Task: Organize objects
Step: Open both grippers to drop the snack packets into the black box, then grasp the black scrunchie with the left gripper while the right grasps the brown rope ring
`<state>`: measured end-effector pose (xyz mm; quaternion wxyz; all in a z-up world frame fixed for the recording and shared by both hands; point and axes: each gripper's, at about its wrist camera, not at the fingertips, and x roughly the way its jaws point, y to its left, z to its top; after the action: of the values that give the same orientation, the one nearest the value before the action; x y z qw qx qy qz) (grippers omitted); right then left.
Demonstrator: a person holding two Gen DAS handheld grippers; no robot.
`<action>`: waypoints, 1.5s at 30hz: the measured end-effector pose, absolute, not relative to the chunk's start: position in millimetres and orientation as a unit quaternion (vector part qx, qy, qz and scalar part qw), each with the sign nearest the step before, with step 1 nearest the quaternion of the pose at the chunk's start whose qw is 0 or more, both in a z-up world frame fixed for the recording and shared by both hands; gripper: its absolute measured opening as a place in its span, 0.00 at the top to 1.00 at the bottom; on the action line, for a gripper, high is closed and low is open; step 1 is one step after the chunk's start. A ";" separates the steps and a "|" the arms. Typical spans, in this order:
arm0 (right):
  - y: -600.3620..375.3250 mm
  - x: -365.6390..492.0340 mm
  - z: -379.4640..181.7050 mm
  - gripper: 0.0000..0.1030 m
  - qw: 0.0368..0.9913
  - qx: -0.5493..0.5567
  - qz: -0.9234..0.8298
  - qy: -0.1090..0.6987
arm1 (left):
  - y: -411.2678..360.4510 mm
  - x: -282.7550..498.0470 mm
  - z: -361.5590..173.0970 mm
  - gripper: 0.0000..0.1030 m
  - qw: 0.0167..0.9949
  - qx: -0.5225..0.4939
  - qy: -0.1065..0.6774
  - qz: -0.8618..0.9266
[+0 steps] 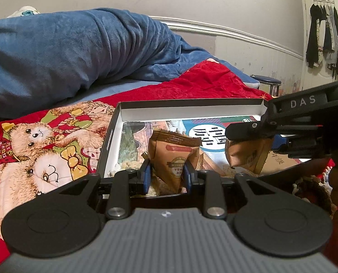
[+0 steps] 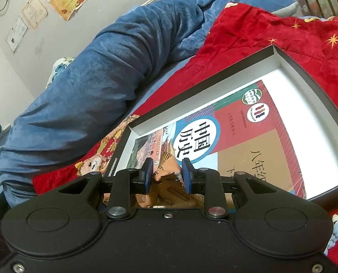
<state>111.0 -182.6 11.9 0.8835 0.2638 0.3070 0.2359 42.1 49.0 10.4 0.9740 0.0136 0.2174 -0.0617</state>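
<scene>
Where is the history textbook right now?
The textbook lies flat in the shallow white-lined box on the red blanket. In the right wrist view it fills the box floor just beyond the right gripper and its brown snack packet.

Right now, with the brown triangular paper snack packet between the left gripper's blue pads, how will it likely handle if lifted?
The brown triangular paper snack packet looks puffed and thin-walled, so probably light and crushable. Its creased top suggests it may flex rather than stay stiff. The left gripper meets only its narrow lower end, so it could pivot or tip.

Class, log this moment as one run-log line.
left gripper: shut on packet | right gripper: shut on second packet | both over box holding book
</scene>
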 end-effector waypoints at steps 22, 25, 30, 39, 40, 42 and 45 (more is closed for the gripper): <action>-190.3 94.7 22.6 0.51 0.884 0.283 0.250 0.277 | 38.8 5.4 24.9 0.13 0.993 0.047 0.099 -0.052; -199.5 80.7 28.8 0.48 0.883 0.305 0.240 0.264 | 31.9 -8.5 27.9 0.12 0.994 0.060 0.067 -0.062; -215.1 65.3 41.6 0.42 0.892 0.311 0.223 0.243 | 13.0 -33.8 30.2 0.10 0.990 0.087 0.037 -0.103; -222.9 55.4 52.0 0.40 0.906 0.293 0.195 0.236 | 2.6 -46.6 51.3 0.09 0.977 0.029 0.136 -0.161; -222.1 54.7 53.3 0.40 0.906 0.291 0.196 0.235 | 4.6 -44.1 52.8 0.09 0.973 0.014 0.157 -0.166; -218.4 52.3 57.5 0.40 0.912 0.278 0.194 0.232 | 7.8 -40.3 53.7 0.09 0.969 -0.010 0.183 -0.166; -211.7 46.4 64.1 0.40 0.918 0.253 0.201 0.232 | 4.9 -38.4 51.4 0.09 0.969 -0.009 0.201 -0.142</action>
<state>46.4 -211.7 64.1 0.9175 0.2529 0.2320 0.2009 -38.4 4.9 51.4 0.9692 -0.0094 0.2008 -0.1425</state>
